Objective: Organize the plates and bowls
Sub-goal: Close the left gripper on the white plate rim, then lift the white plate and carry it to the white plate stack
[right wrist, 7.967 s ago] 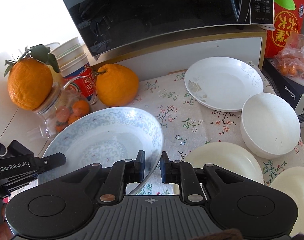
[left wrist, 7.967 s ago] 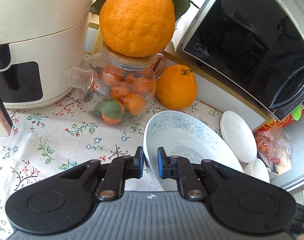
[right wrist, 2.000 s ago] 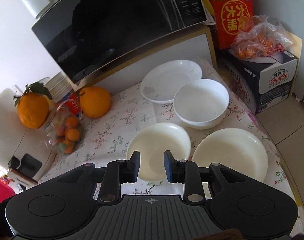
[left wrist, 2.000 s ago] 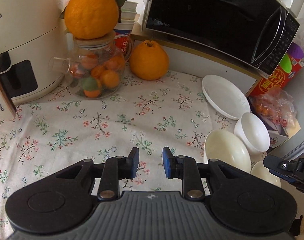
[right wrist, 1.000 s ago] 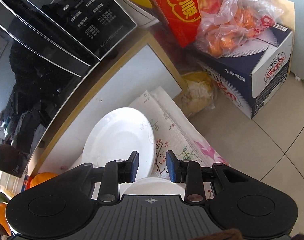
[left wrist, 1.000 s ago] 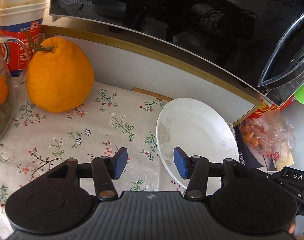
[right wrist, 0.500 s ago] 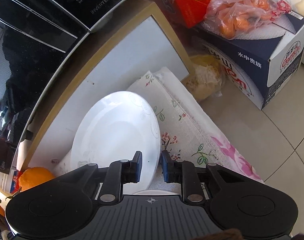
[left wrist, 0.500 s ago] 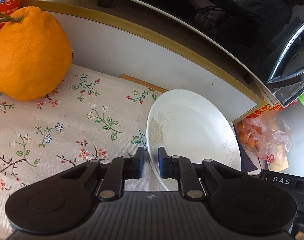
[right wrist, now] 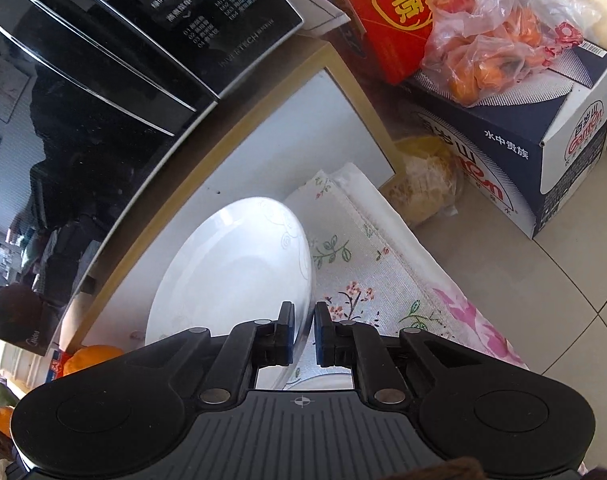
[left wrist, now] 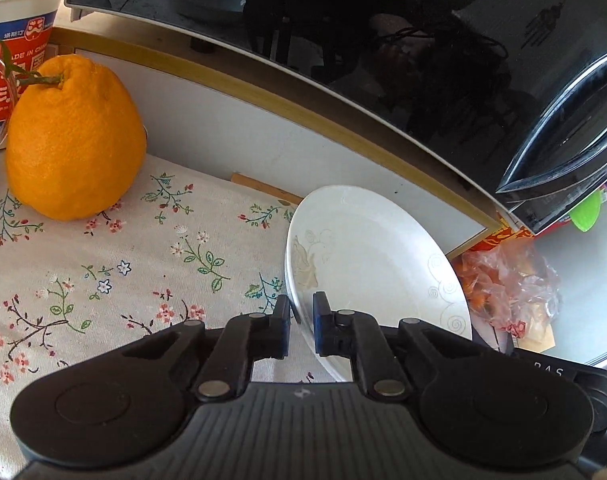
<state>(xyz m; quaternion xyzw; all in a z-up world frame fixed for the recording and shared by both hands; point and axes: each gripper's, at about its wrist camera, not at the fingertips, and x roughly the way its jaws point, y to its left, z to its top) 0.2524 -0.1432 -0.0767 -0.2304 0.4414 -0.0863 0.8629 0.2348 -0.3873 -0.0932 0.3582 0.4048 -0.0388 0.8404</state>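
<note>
both sets of jaws have just closed onto opposite rims of the white plate (left wrist: 367, 256), left gripper (left wrist: 301, 316) and right gripper (right wrist: 301, 328) sharing its weight. beyond them, the microwave (left wrist: 383, 40) overhangs the floral counter (left wrist: 103, 264), probably why it tilts.

Left gripper (left wrist: 301, 312): both fingers angled downward, jaws drawn nearly together and clamped on the near left rim of the white plate (left wrist: 367, 248), one blue pad on each face of the rim. Right gripper (right wrist: 301, 320): likewise pitched downward, jaws having just been closing, now pinched on the same plate's opposite rim, which sits between the pads. Both fingers of each gripper are fully visible; the hands holding them are out of view.
</note>
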